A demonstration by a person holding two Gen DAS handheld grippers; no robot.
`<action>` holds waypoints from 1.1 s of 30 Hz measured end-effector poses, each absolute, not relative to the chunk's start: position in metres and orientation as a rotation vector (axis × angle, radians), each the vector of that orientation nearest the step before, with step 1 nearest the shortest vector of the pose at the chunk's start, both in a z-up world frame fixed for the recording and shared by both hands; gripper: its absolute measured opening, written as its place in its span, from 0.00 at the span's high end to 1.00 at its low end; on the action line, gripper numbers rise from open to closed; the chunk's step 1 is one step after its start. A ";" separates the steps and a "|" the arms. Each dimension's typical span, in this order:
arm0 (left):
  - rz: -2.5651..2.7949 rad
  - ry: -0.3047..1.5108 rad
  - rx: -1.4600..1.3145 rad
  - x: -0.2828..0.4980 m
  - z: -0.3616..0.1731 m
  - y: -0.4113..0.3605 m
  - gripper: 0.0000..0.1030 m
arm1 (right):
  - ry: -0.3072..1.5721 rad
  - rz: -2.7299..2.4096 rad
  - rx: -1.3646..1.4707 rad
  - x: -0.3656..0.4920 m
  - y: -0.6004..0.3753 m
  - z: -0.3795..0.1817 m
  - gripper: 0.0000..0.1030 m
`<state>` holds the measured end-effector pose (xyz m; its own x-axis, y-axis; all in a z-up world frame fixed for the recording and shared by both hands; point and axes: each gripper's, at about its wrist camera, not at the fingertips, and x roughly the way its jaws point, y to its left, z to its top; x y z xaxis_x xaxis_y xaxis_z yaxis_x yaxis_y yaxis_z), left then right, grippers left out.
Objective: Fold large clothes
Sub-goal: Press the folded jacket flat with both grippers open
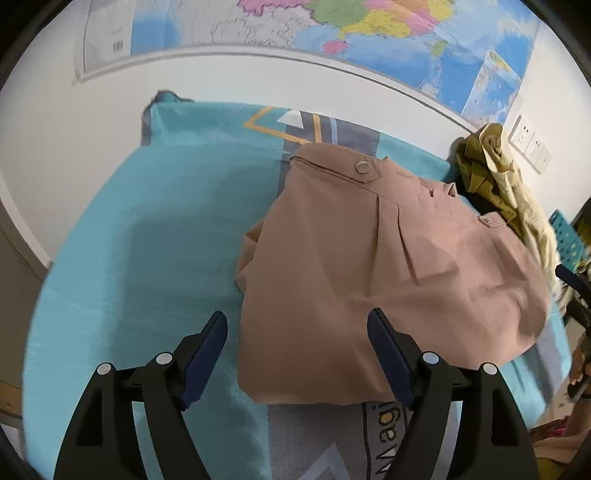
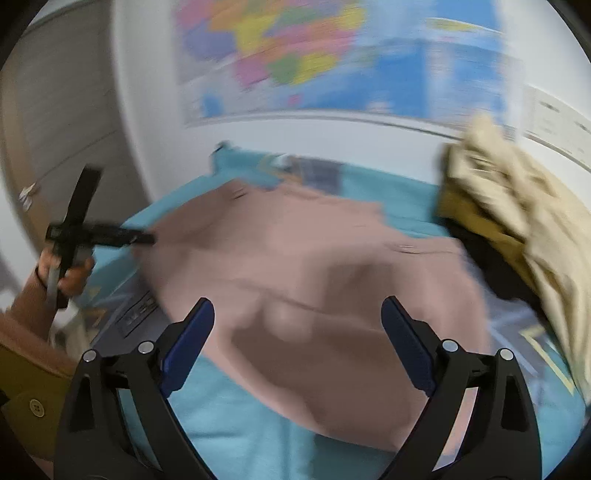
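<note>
Folded dusty-pink cloth garment with metal snap buttons (image 1: 388, 266) lies on the teal patterned bed cover (image 1: 147, 240). Left gripper (image 1: 297, 354) and right gripper (image 2: 297, 347) both spread wide, empty. Risk: loose top layer may slip open if snagged. Crumpled olive-and-cream clothes pile (image 1: 495, 177) crowds the far edge.

White wall (image 1: 229, 77) is carrying a big colourful map (image 1: 369, 26) along its top. Teal patterned bedspread (image 1: 147, 229) is covering the bed below. White wall sockets (image 1: 530, 142) are sitting far right; wooden door (image 2: 55, 110) is showing left.
</note>
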<state>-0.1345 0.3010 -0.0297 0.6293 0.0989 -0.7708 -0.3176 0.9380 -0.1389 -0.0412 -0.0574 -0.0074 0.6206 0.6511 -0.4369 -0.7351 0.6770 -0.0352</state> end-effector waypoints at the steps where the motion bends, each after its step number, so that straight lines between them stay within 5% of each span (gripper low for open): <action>1: 0.253 0.855 -0.262 -0.135 -0.028 0.299 0.26 | 0.410 0.809 -0.241 -0.042 -0.048 -0.011 0.12; 8: 0.300 0.824 -0.144 -0.142 -0.015 0.277 0.24 | 0.486 0.892 -0.223 -0.035 -0.021 -0.031 0.13; 14: 0.285 0.794 -0.110 -0.142 -0.010 0.266 0.22 | 0.562 0.862 -0.225 -0.021 -0.013 -0.049 0.27; 19: 0.218 0.825 -0.143 -0.129 -0.022 0.263 0.20 | 0.632 0.792 -0.118 0.012 -0.024 -0.067 0.29; 33: 0.050 0.789 0.007 -0.078 -0.005 0.230 0.19 | 0.601 0.687 -0.043 0.052 -0.046 -0.035 0.34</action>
